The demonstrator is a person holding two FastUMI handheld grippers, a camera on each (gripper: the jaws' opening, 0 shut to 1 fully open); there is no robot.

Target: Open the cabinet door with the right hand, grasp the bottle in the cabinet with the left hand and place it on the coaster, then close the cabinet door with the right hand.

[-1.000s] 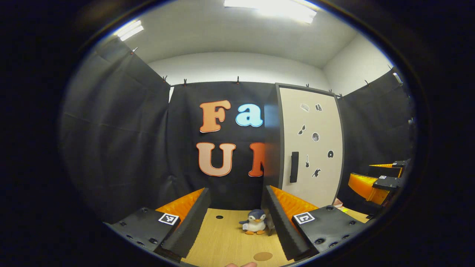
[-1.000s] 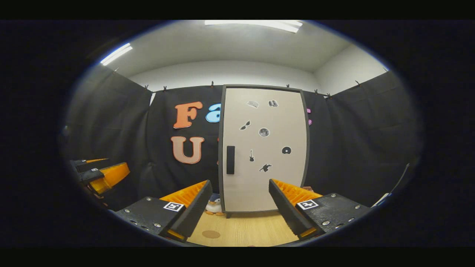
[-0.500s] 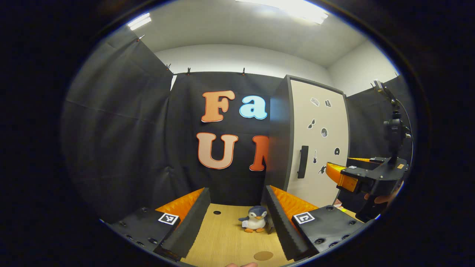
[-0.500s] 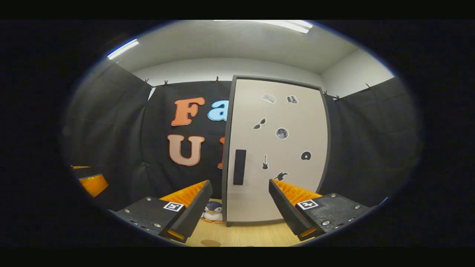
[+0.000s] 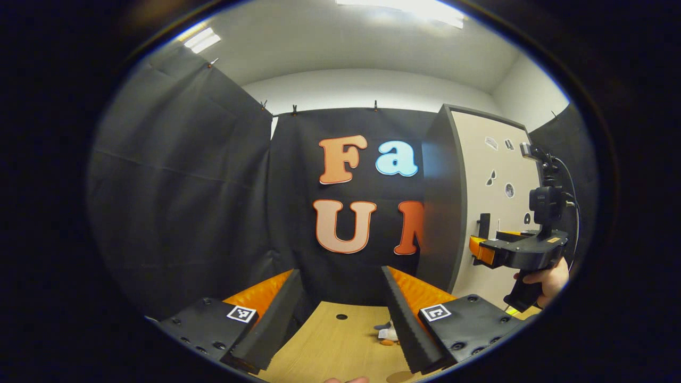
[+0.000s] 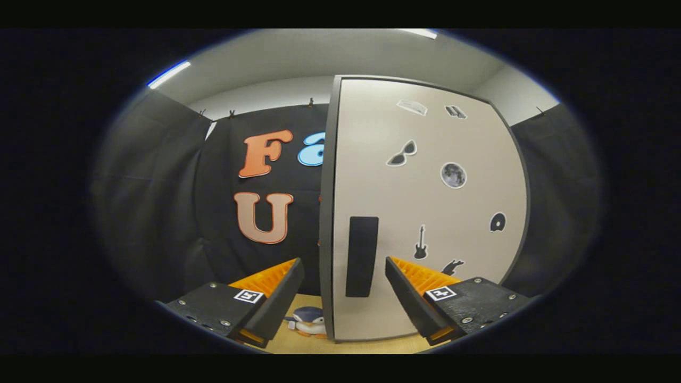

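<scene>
The right gripper (image 6: 344,287) was spread wide, its fingers either side of the handle (image 6: 362,256) on the shut cabinet door (image 6: 425,207), not touching. The left gripper (image 5: 340,314) was also wide open over the table (image 5: 330,346), a toy penguin (image 5: 387,334) at its 3 o'clock.

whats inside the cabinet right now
Nothing inside can be seen: the cabinet door is shut, its handle ahead of the open right gripper. Whether a bottle is in there is hidden.

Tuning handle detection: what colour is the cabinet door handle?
Black handle on a cream door; clearest in the right gripper view.
</scene>
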